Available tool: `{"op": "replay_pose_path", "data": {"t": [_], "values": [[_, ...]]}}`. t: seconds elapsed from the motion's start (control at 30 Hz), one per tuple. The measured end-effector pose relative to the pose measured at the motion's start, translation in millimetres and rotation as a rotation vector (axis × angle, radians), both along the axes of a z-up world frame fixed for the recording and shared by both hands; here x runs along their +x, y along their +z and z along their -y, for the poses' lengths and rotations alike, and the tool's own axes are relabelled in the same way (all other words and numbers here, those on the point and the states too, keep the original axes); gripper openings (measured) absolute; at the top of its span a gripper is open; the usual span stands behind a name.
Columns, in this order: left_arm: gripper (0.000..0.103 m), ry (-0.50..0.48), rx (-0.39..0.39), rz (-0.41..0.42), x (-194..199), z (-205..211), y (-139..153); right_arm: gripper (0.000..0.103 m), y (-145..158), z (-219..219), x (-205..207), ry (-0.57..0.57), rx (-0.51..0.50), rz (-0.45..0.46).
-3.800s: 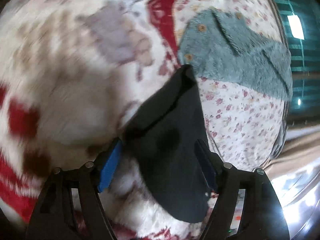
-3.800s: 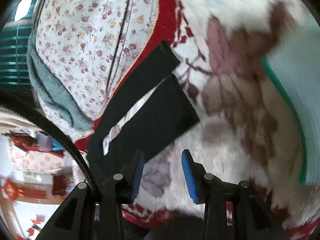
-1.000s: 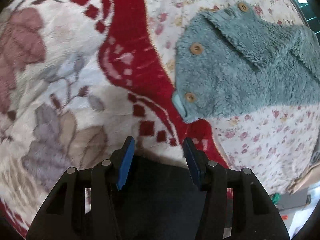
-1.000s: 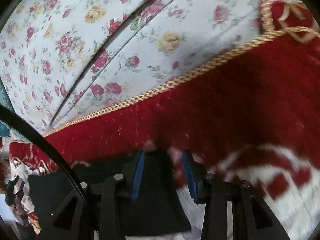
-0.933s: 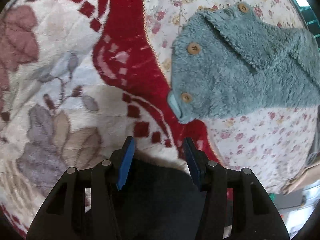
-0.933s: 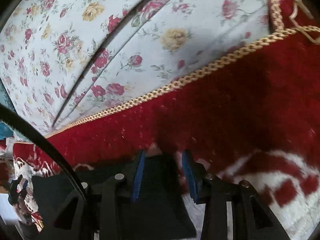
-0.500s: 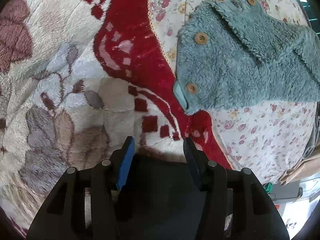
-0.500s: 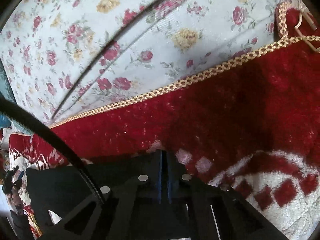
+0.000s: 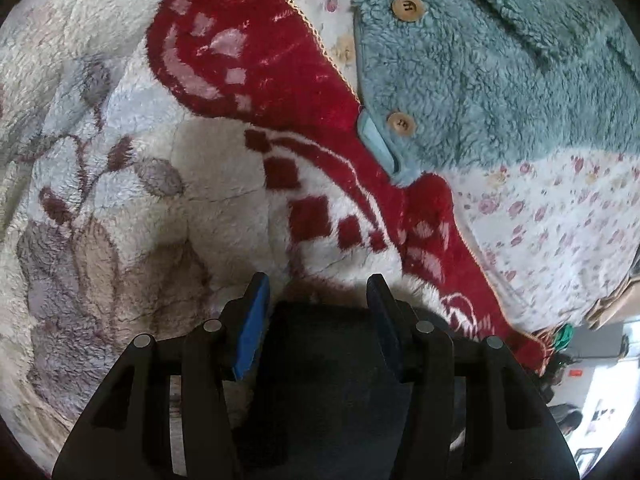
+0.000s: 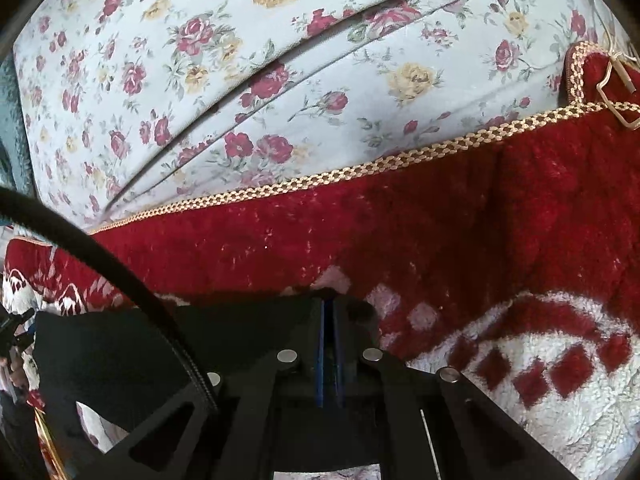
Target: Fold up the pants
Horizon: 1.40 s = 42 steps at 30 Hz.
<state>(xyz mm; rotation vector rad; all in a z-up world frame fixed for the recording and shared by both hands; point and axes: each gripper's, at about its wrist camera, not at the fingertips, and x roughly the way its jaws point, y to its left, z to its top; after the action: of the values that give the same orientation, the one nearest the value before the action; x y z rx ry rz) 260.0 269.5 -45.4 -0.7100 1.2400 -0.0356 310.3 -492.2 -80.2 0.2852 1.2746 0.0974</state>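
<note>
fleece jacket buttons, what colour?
Light tan, wood-like buttons on the teal jacket; left wrist view.

The left gripper (image 9: 318,300), fingers (image 9: 256,300) apart, straddles black pants (image 9: 324,360) on a plush blanket (image 9: 160,160).

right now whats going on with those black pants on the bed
A person is folding black pants on a red and white fleece blanket, with tongs in each hand. The right tongs are shut on an edge of the pants, blue pads pressed together. The left tongs are open, with the dark cloth lying between the two fingers but not pinched. A teal fleece jacket with wooden buttons lies beyond, on a flowered sheet, apart from the pants.
</note>
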Motion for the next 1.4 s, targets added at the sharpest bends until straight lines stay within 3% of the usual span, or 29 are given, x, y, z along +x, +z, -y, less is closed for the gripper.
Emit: {"op": "replay_pose_path", "data": {"t": [0.2, 0.3, 0.4, 0.47, 0.53, 0.7, 0.83, 1.17, 1.4], "values": [[0.050, -0.107, -0.009, 0.027, -3.6, 9.8, 3.0, 0.004, 1.2, 4.8, -3.4, 0.007, 0.001, -0.001], [0.050, -0.138, -0.050, 0.044, -5.6, 13.1, 0.8, 0.004, -0.9, -0.5, -5.0, 0.007, 0.003, 0.001], [0.050, -0.149, -0.024, 0.078, -7.3, 16.6, 3.3, 0.004, -1.9, -1.3, -7.2, 0.005, 0.001, -0.001], [0.029, -0.137, 0.017, 0.095, -8.1, 17.2, 5.0, 0.004, -2.1, -0.2, -8.4, 0.004, 0.000, 0.000], [0.014, -0.141, 0.051, 0.089, -8.0, 17.5, 3.8, 0.004, -1.7, 1.5, -9.1, 0.002, 0.006, 0.001], [0.008, -0.151, 0.145, 0.136, -16.2, 28.1, 19.1, 0.002, 7.8, 12.4, -13.0, -0.018, 0.016, 0.032], [0.008, -0.138, 0.160, 0.213, -30.4, 30.2, 48.0, 0.002, 27.2, 23.2, -25.1, -0.039, 0.015, 0.076], [0.008, -0.112, 0.074, 0.342, -115.7, 31.1, 111.4, 0.002, 82.7, 29.5, -99.0, 0.016, 0.026, 0.172], [0.006, -0.064, -0.006, 0.341, -186.3, 14.9, 109.9, 0.001, 104.7, 36.0, -184.3, 0.064, -0.020, 0.222]]}}
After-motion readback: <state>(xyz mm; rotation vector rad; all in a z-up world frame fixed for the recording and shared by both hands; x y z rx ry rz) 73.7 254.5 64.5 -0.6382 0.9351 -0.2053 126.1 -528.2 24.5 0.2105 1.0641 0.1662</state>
